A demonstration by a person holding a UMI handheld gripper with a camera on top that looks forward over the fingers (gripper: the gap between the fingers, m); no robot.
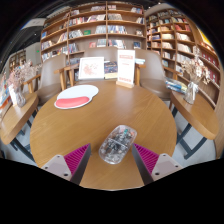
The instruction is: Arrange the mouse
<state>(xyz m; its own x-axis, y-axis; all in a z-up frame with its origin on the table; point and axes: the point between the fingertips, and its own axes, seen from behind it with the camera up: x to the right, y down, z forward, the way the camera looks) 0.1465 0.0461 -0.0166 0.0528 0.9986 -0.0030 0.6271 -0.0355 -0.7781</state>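
Observation:
A transparent, glittery computer mouse [116,144] lies on the round wooden table [95,125], near its front edge. My gripper [112,158] is open. The mouse stands between the two fingers with a gap at either side and rests on the table. The pink pads [77,156] flank it left and right. A red and white mouse pad [76,96] lies on the table beyond the mouse, to the left.
Two upright display cards [92,68] [126,66] stand at the table's far side. Chairs [152,75] ring the table. Bookshelves [95,30] line the back and side walls. Low side tables with books sit at left and right.

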